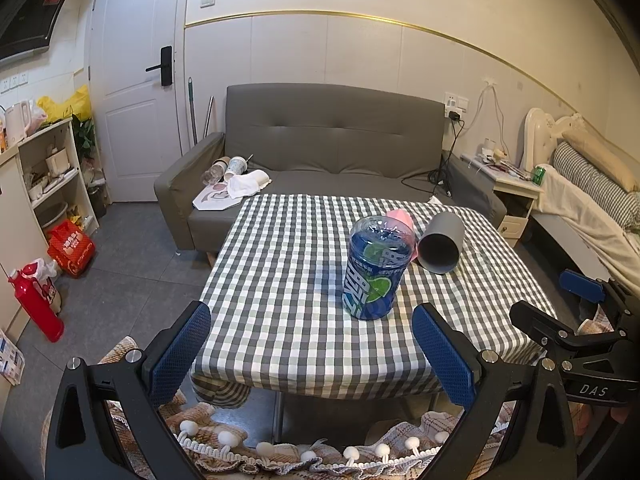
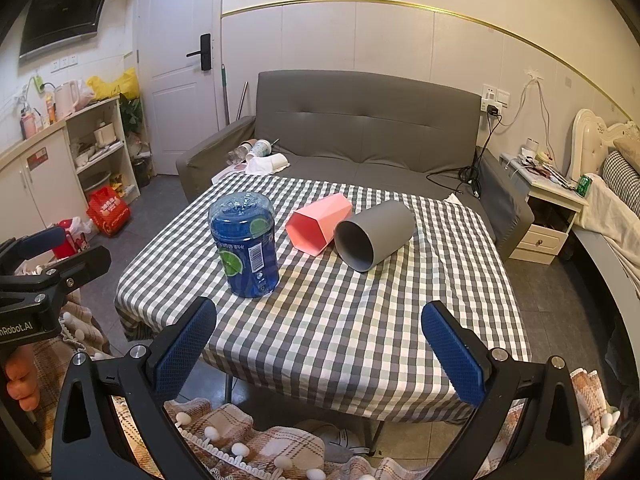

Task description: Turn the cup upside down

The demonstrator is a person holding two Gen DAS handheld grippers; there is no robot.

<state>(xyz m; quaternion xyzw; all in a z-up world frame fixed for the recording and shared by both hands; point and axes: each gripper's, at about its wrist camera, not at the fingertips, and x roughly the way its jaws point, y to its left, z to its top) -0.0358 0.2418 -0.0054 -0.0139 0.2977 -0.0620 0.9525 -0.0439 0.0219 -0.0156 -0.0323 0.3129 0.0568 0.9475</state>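
Approach not yet begun: both claws, left claw (image 1: 311, 350) and right claw (image 2: 319, 350), hang apart at the desk's (image 2: 340, 320) near edge; next, one likely reaches a lying cup, say the grey cup (image 2: 374, 235).

Matt grey cup (image 2: 374, 236), smooth pink plastic cup (image 2: 318, 224), glossy blue bottle (image 2: 245, 245); woven check cloth over worktop (image 2: 340, 320) ahead of textured fingers (image 2: 454, 356).

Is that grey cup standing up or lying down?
Lying down. The grey cup rests on its side on the checked tablecloth, open mouth facing the cameras.
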